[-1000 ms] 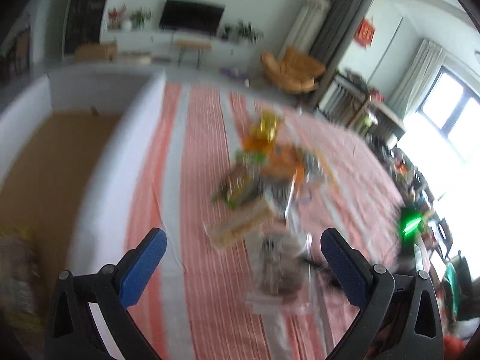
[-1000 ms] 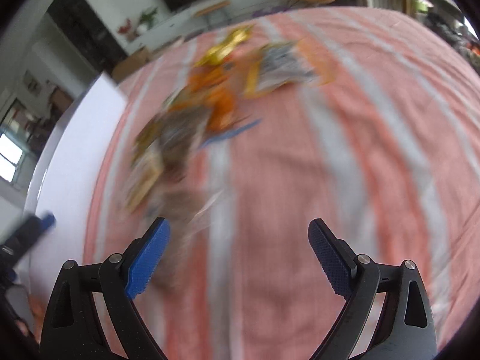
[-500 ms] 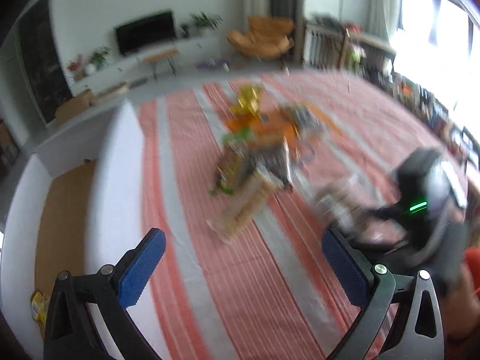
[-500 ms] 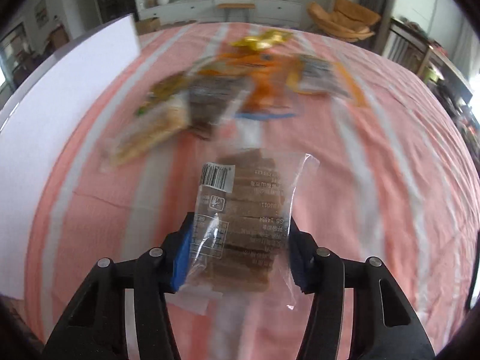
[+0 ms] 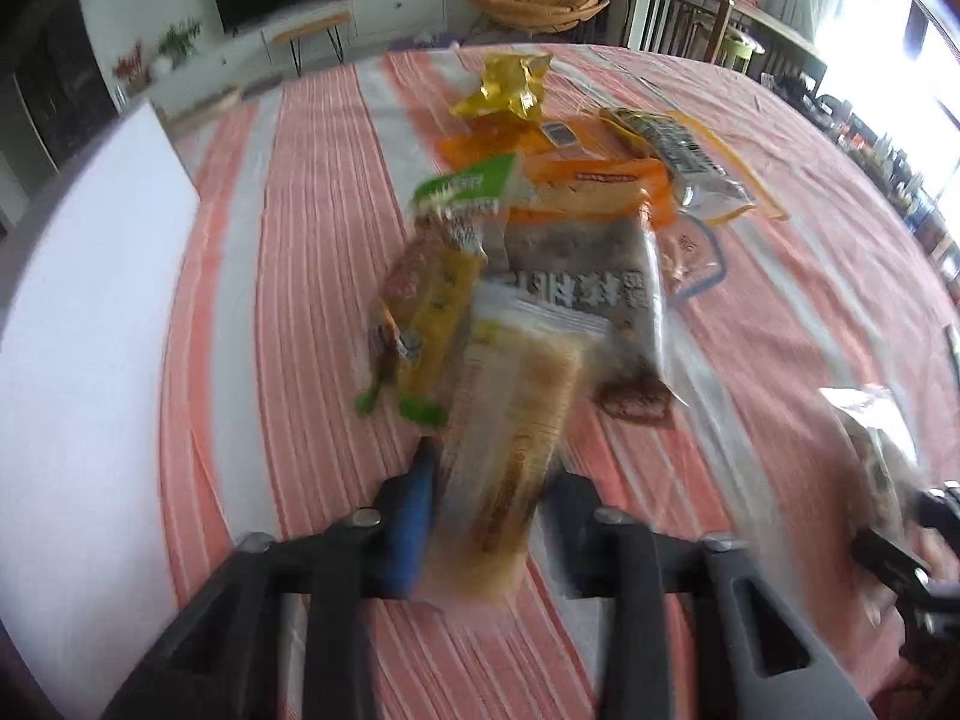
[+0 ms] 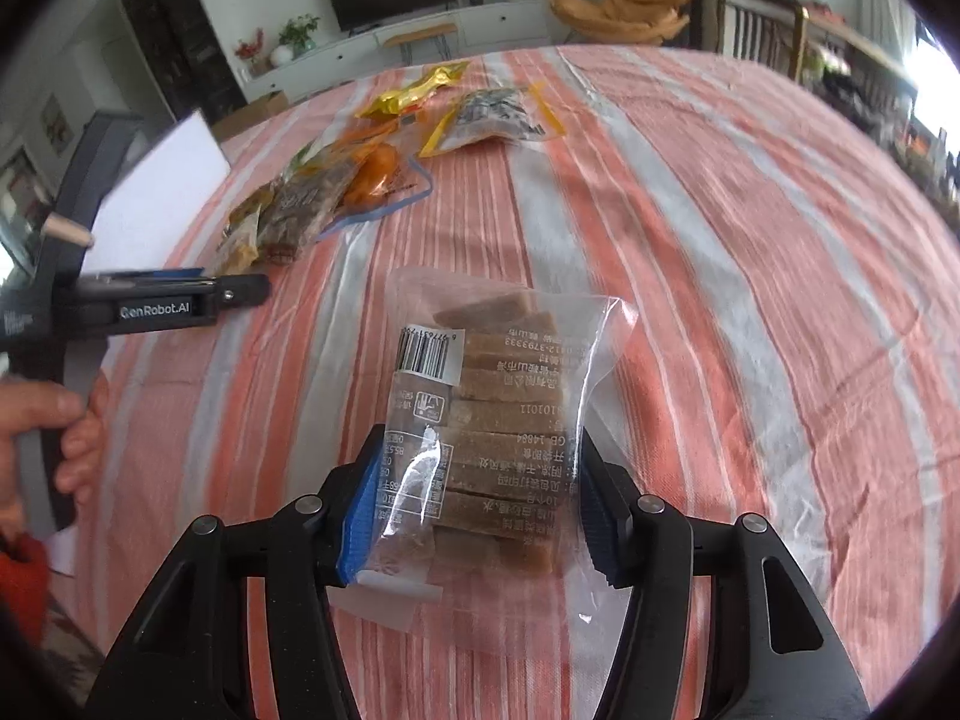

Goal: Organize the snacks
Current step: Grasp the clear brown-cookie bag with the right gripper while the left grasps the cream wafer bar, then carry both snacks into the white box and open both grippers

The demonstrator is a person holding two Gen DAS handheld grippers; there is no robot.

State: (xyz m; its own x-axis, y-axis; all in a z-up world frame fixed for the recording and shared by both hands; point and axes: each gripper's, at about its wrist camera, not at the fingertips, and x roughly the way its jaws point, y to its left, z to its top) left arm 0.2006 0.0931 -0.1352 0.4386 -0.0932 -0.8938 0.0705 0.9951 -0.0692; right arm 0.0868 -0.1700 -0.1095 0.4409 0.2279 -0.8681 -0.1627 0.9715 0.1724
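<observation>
Right claw [image 6: 477,501] pinching a clear bag of brown blocks [image 6: 504,414]; left claw [image 5: 492,516] pinching a blurred tan packet [image 5: 510,450].

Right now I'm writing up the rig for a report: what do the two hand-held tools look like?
Both tools are black plastic frames with round silver bolts and blue ribbed pads on the fingers. The left tool carries white "GenRobot.AI" lettering on its side. The right tool looks the same. A bare hand with an orange-red cuff grips the left one.

A clear bag of brown cake slices [image 6: 489,420], barcode up, sits clamped in the right hand-held gripper [image 6: 480,498]; a tan biscuit pack [image 5: 510,456] in the left hand-held gripper [image 5: 492,504]; remaining snack packets [image 6: 336,186] lie heaped on the striped table [image 6: 720,240].
</observation>
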